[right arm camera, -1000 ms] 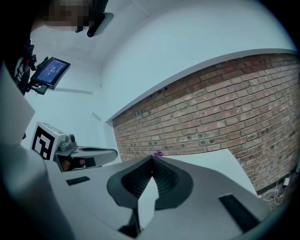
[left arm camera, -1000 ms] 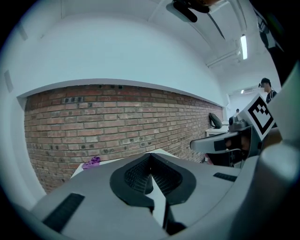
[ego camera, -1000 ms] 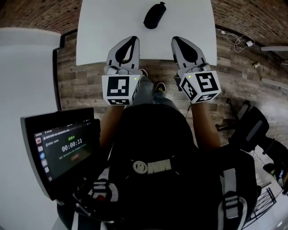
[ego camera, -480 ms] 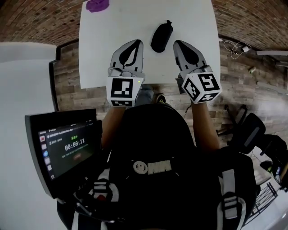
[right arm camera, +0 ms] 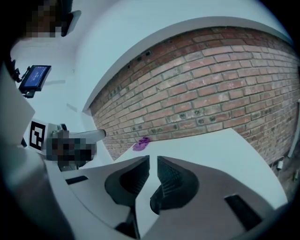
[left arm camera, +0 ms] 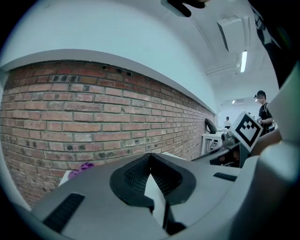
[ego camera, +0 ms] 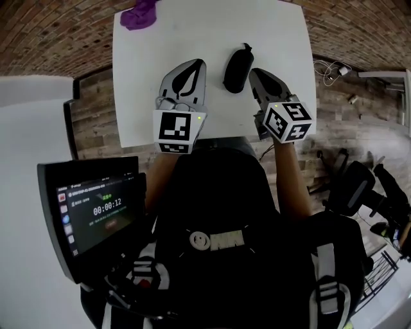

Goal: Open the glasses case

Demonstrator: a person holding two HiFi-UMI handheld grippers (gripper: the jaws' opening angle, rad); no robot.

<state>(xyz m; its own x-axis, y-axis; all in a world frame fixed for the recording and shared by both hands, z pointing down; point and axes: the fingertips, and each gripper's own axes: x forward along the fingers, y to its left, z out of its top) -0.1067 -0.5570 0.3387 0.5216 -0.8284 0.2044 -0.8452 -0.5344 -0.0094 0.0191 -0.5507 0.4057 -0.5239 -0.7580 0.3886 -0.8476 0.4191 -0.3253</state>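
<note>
head view, looking steeply down: we see a white rectangular tabletop (ego camera: 192,38) with the black, oblong, soft-sided glasses case (ego camera: 236,69) lying closed near its middle, its long axis running away from the person. the case sits between the tips of the two hand-held tools. the grey left gripper (ego camera: 196,63) is near the case but apart from it, with a strip of bare tabletop between them. the grey right gripper (ego camera: 255,71) lies just beside the near right end of the case; we cannot tell whether it touches. in the left gripper view, the black ribbed fingers (left arm camera: 136,176) meet at their tips, pressed together on nothing. in the right gripper view, the fingers (right arm camera: 176,180) are likewise drawn together, with only a thin slit between the pads and nothing caught in it. a crumpled purple cloth (ego camera: 140,13) rests at the far left corner of the tabletop, well apart from the case. a red brick wall (left arm camera: 93,117) stands behind the tabletop. a dark tablet screen (ego camera: 96,209) sits at the lower left, beside the person.
</note>
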